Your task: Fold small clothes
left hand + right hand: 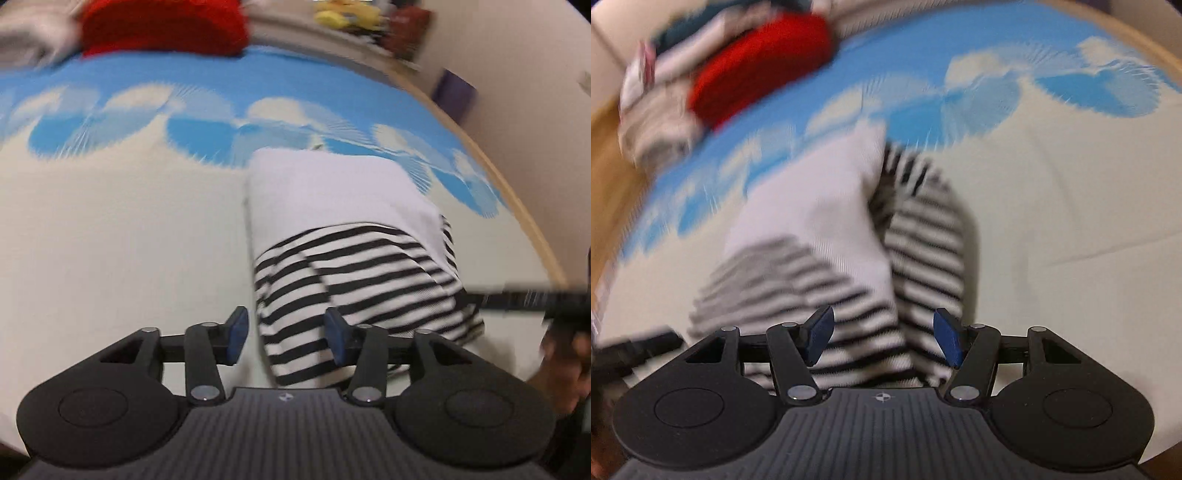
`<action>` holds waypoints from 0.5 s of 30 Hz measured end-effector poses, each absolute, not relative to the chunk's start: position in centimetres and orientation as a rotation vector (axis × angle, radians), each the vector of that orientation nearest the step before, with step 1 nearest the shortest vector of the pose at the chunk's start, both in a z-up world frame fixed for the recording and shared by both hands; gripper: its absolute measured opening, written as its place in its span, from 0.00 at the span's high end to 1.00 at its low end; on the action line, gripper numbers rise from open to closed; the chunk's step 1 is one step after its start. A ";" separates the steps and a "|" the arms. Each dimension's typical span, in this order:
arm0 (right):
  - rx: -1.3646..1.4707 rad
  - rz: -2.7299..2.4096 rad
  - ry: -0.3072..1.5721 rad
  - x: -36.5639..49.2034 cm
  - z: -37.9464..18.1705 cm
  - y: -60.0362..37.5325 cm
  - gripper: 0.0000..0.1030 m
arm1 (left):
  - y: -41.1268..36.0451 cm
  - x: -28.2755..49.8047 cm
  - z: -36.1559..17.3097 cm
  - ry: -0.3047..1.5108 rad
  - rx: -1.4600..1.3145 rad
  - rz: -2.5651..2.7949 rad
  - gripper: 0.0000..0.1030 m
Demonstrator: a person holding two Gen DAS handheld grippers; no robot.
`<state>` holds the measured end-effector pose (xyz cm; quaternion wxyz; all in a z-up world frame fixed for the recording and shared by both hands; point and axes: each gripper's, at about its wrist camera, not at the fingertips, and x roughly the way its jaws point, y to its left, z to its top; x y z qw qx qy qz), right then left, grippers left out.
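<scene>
A small garment, white on top with black-and-white stripes (354,266), lies partly folded on the cream and blue cloth. My left gripper (288,334) is open, its blue pads astride the garment's near left edge, holding nothing. My right gripper (884,338) is open above the garment's striped near end (857,295); the view is blurred. The right gripper's black body shows at the right edge of the left wrist view (535,295). The left gripper shows at the left edge of the right wrist view (635,347).
A cream cloth with blue fan shapes (110,240) covers the table. A red garment (162,26) lies on a pile of clothes at the far edge, also in the right wrist view (761,66). Yellow and dark items (347,14) sit by the wall. The wooden table rim (517,210) curves at right.
</scene>
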<state>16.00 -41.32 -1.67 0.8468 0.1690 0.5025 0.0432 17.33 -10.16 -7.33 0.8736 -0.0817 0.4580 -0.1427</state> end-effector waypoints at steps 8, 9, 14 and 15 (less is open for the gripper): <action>0.458 0.204 0.930 12.8 1.1 -42.9 0.99 | -9.1 18.0 -7.9 1.042 -0.365 -0.307 0.18; 0.558 0.194 0.893 12.0 1.3 -44.7 0.99 | -9.1 18.2 -8.1 1.052 -0.390 -0.305 0.18; 0.593 0.002 1.018 9.7 -0.7 -48.9 1.00 | -10.3 20.3 -10.1 1.135 -0.536 -0.322 0.16; 0.561 -0.015 1.067 9.7 -1.4 -48.6 1.00 | -10.6 20.7 -10.7 1.161 -0.546 -0.324 0.16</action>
